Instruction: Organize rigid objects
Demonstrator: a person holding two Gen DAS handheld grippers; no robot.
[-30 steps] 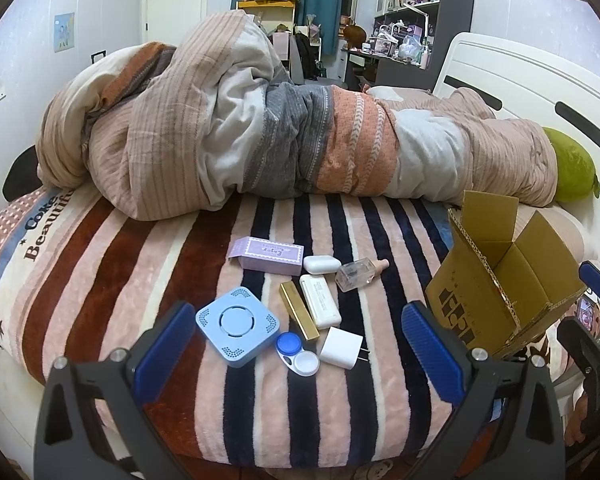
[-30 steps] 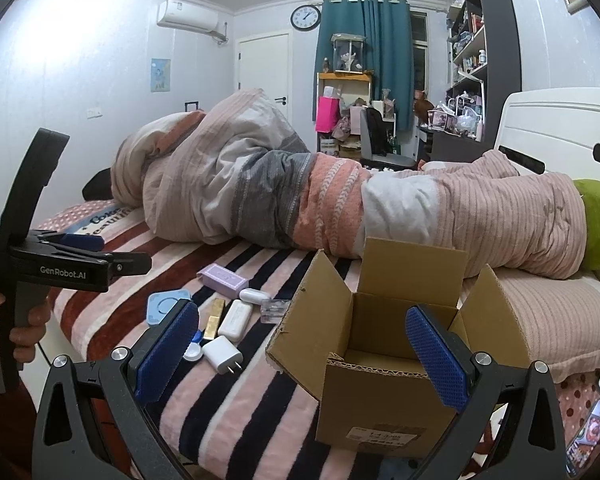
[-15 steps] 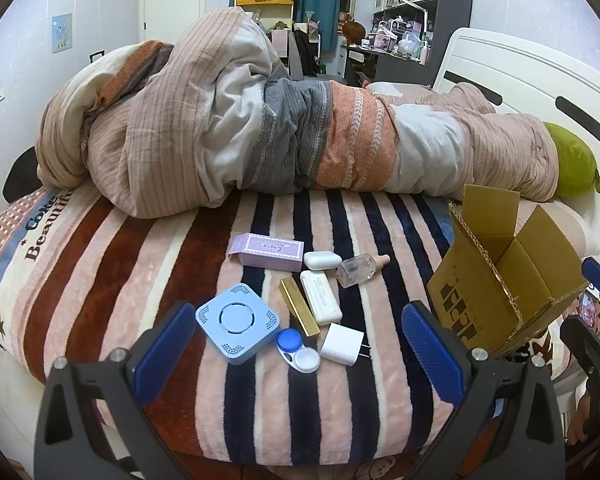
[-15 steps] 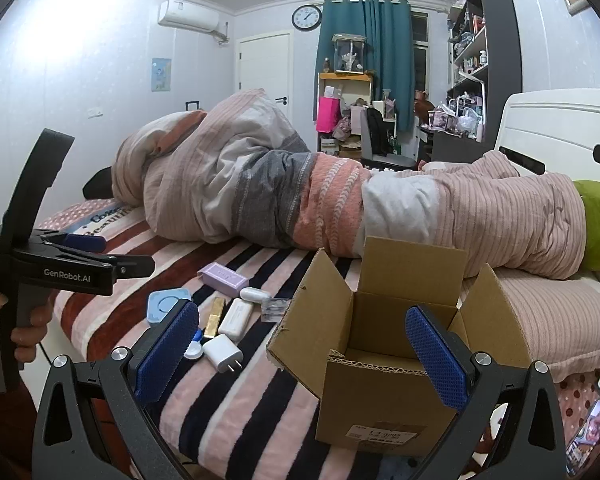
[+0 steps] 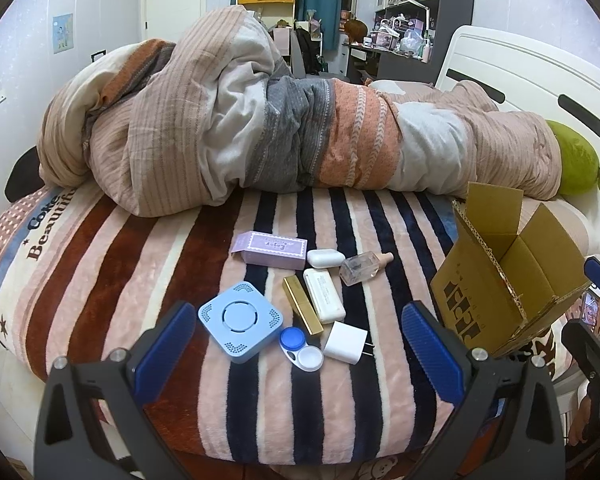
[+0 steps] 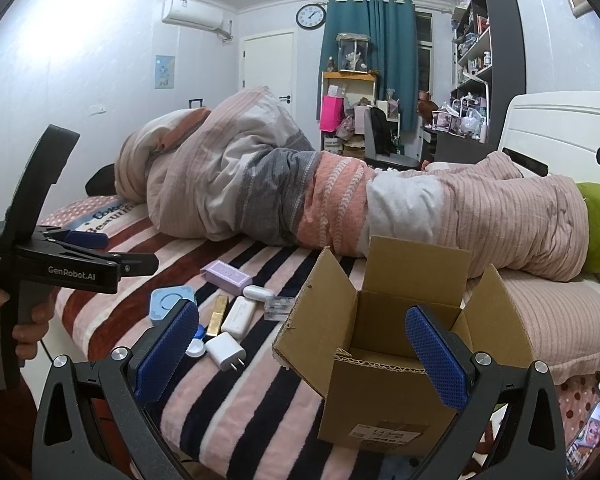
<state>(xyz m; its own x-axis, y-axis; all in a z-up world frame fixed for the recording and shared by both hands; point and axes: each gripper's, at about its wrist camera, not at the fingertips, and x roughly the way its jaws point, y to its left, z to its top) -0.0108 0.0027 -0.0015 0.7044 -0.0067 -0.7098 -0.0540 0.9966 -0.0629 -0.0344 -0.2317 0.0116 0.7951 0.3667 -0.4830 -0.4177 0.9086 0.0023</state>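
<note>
A plush striped blanket (image 5: 148, 280) covered the bed, with a bunched quilt (image 5: 260, 120) along its far side. At the right stood an open corrugated cardboard box (image 6: 384, 380), flaps up. Left of it lay a cluster of small hard items: a rounded blue square device (image 5: 240, 326), a lilac carton (image 5: 270, 249), a white oblong case (image 5: 324, 295), a gold bar-shaped tube (image 5: 302, 304), a clear glass bottle (image 5: 360, 270), a white charger (image 5: 346, 343) and a blue-and-white lens case (image 5: 300, 348). The left gripper (image 5: 300, 344) and right gripper (image 6: 300, 354) both hovered near, ribbed blue fingers (image 6: 436, 354) spread and empty.
</note>
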